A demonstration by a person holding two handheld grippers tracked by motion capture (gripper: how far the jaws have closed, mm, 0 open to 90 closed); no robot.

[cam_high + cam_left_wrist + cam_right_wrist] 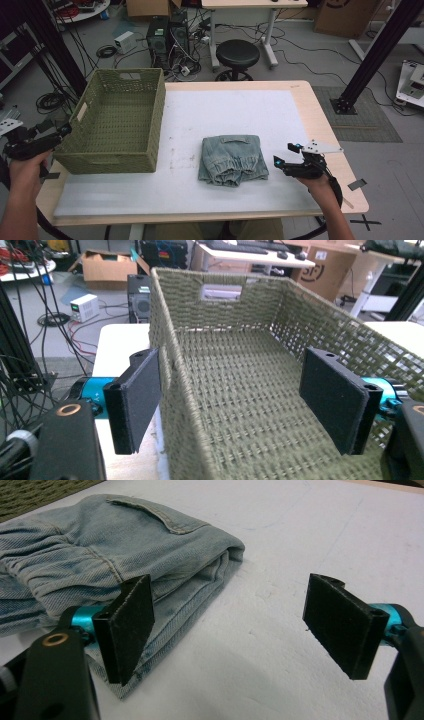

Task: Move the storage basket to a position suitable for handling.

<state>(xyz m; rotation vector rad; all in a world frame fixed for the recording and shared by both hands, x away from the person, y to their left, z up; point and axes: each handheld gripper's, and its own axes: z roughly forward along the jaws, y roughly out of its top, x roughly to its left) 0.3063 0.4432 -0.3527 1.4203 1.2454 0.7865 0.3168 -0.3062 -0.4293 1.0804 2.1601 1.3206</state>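
Forearms enter from the bottom edge of the high view, one at each side of the counter (310, 107), which carries a white mat. Left side first: the left gripper (64, 131) sits at the near-left corner of the green woven basket (120, 150), and the left gripper view looks straight down into the basket (225, 390), empty, its near-left wall running up between the two black pads. Jaws stand wide; the left pad is outside the wall and the right pad inside, and neither visibly presses on the weave, so I read this as straddling the rim, not gripping it. Likely purpose: to steady or reposition the basket so it is ready to receive the garment. Centre: the folded denim garment (233, 160) lies flat on the mat, just right of the basket but apart from it, elastic waistband toward the person. Right side: the right gripper (286, 156) hovers low just beside the garment's right edge, pointed at it. In the right gripper view its jaws are also wide and hold nothing; the folded denim (125, 565) lies ahead and to the left, its corner passing close by the left pad, contact not certain. Judgement: positioned for a pinch on the folded edge.
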